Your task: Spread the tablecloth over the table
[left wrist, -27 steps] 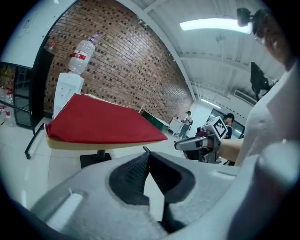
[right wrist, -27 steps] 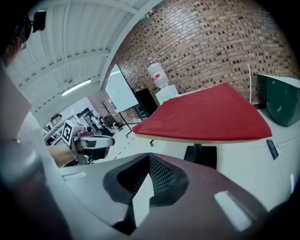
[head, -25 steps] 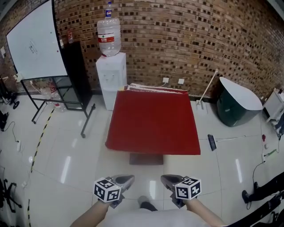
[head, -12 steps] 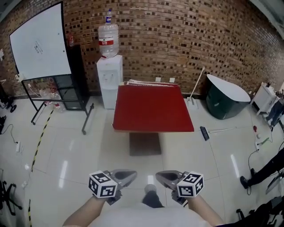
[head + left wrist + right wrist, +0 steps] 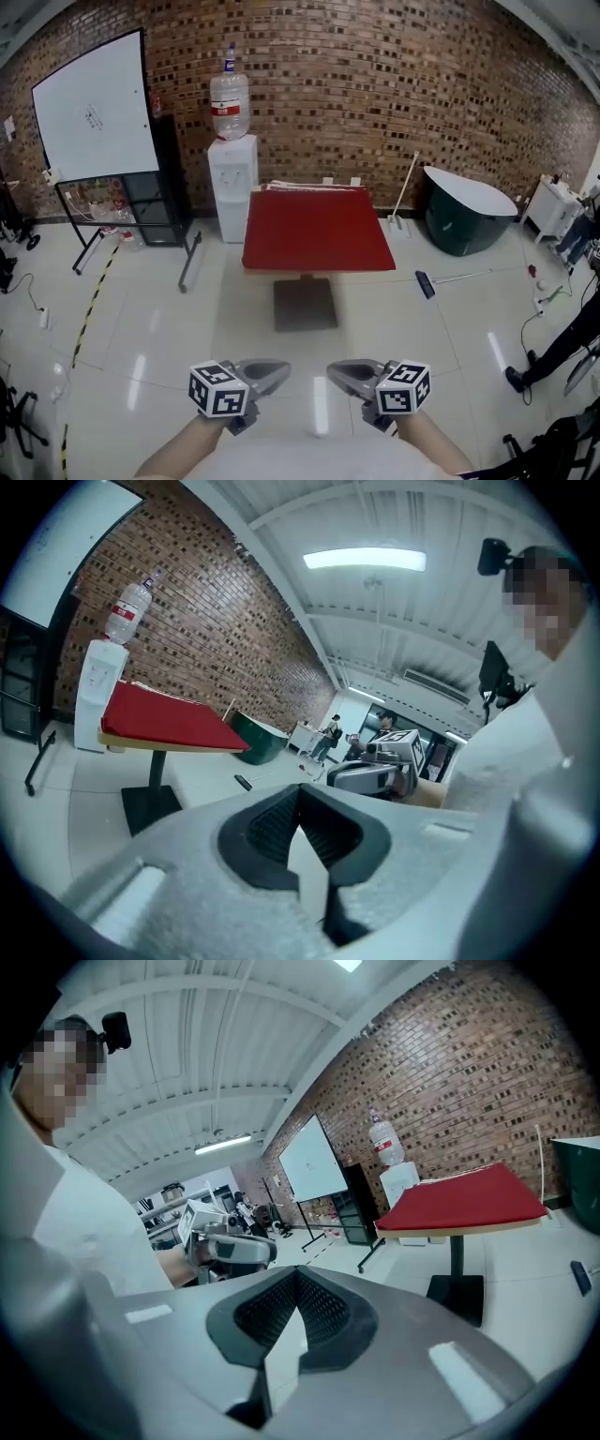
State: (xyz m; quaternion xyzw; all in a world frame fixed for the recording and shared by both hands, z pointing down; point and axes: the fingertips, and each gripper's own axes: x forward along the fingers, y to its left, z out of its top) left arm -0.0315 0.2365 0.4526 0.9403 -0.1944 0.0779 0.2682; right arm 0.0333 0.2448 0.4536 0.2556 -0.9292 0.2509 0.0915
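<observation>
A red tablecloth [image 5: 317,230] lies flat over the small pedestal table [image 5: 305,305], which stands well ahead of me near the brick wall. The cloth also shows in the left gripper view [image 5: 159,719] and the right gripper view [image 5: 464,1199]. My left gripper [image 5: 279,369] and right gripper [image 5: 332,369] hang side by side low in the head view, far short of the table and over bare floor. Both are shut with nothing between their jaws. Their closed tips show in the left gripper view [image 5: 300,794] and the right gripper view [image 5: 298,1274].
A white water dispenser [image 5: 232,183] stands left of the table, with a whiteboard [image 5: 94,108] and a black stand further left. A dark green tub [image 5: 464,220] and a long-handled tool [image 5: 427,281] lie to the right. A person's leg [image 5: 553,352] shows at the right edge.
The table with its red cloth now looks smaller and farther off: I have backed away from it. Both grippers stay shut and side by side.
</observation>
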